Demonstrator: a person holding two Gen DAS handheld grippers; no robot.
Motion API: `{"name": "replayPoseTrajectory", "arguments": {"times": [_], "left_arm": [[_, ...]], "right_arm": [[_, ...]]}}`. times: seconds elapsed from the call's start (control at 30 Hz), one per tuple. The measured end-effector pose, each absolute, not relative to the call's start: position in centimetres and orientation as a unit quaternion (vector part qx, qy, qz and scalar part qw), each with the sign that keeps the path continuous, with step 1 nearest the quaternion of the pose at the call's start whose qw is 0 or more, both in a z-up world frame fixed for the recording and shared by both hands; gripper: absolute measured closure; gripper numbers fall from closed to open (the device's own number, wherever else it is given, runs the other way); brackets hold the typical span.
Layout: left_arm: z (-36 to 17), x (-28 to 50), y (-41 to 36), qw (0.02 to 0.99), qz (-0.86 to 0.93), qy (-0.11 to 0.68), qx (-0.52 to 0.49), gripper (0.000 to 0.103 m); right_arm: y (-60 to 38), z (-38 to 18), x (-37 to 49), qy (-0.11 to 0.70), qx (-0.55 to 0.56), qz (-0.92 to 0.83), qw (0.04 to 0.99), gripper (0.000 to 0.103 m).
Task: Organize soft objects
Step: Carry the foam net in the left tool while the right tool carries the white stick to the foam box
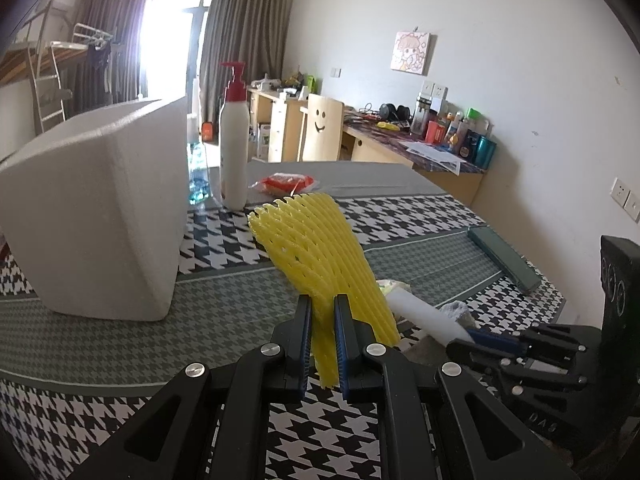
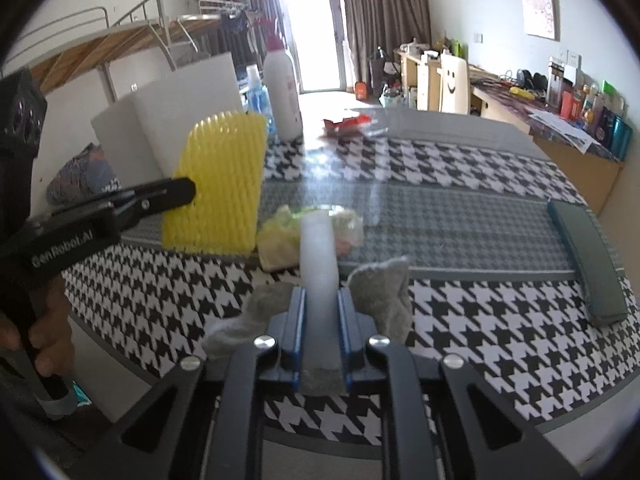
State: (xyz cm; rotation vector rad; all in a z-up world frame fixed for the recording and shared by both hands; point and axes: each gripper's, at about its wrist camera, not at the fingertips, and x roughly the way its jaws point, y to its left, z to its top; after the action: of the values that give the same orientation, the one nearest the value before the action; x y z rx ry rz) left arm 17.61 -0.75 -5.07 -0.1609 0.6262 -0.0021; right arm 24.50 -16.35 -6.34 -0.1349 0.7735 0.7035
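Frame centre, the left gripper (image 1: 322, 312) is pinching the yellow foam net (image 1: 320, 248) tight by its bottom edge, so it may be flopping loose. Lower centre, the right gripper (image 2: 322, 304) is squeezing the white foam roll (image 2: 318, 256), risking slipping or snagging the grey cloth (image 2: 384, 292) beside it.

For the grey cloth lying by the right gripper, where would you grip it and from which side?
Grip the grey cloth at its raised, crumpled upper edge, coming from above with jaws spanning that fold. It lies slumped on the table, so a flat side approach would probably only push it.
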Motion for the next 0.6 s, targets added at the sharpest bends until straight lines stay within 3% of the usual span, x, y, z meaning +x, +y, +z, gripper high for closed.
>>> {"name": "replayPoseTrajectory", "arguments": {"times": [0.6], "left_arm": [[-3.6, 16.0, -0.8, 0.957, 0.003, 0.285, -0.055, 0.091]], "right_arm": [[-16.0, -3.8, 24.0, 0.34, -0.037, 0.343, 0.875, 0.085]]}}
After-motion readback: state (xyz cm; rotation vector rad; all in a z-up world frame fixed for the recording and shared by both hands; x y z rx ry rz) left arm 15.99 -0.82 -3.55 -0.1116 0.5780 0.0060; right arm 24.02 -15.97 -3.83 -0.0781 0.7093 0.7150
